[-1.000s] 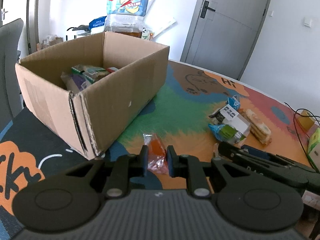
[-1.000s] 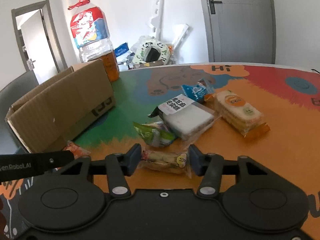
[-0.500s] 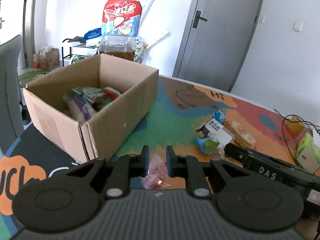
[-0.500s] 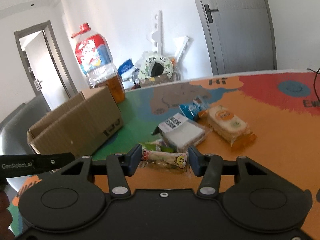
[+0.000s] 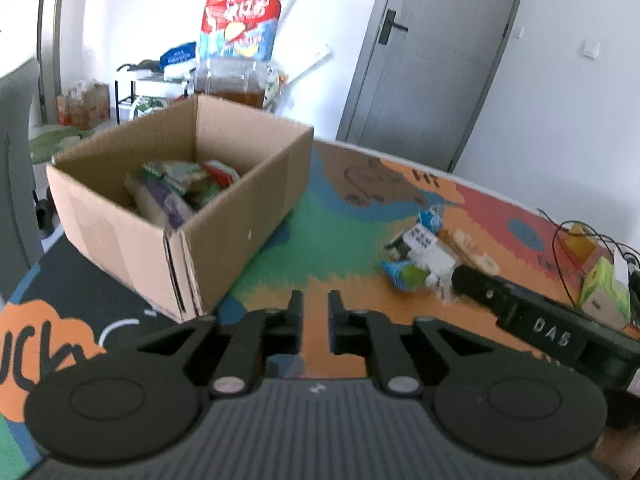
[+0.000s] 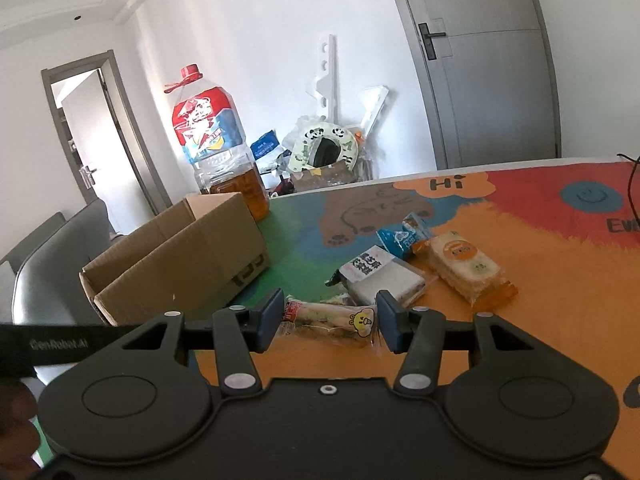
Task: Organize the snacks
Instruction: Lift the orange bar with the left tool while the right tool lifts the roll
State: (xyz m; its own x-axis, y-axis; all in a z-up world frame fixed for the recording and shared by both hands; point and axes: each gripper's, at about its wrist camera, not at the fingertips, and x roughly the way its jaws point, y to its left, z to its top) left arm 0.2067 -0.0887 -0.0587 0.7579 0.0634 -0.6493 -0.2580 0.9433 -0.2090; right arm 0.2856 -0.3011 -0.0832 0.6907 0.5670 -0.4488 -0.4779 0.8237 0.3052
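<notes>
The cardboard box [image 5: 248, 208] stands open at the left, several snack packets [image 5: 180, 188] inside. My left gripper [image 5: 315, 306] hovers over the mat by the box's near corner. Its jaws are opening, and the narrow gap shows only orange table. My right gripper [image 6: 328, 322] is shut on a long clear packet with a bear sticker [image 6: 340, 322], held lengthwise off the table. Behind it lie a white packet with a black label [image 6: 380, 276], a blue packet [image 6: 400, 238] and an orange-ended cake packet [image 6: 464, 268]. A green packet [image 5: 404, 274] lies beside them.
A big oil bottle [image 6: 216, 152] stands behind the box [image 6: 180, 264]. A grey chair [image 6: 48, 264] is at the left edge. Cables and a green carton [image 5: 604, 288] sit at the far right. The right gripper's black side [image 5: 540, 324] reaches in beside the loose snacks.
The red-orange packet that was between my left fingers is no longer visible. Both grippers have risen, and the right one lifted the bear-sticker packet off the table.
</notes>
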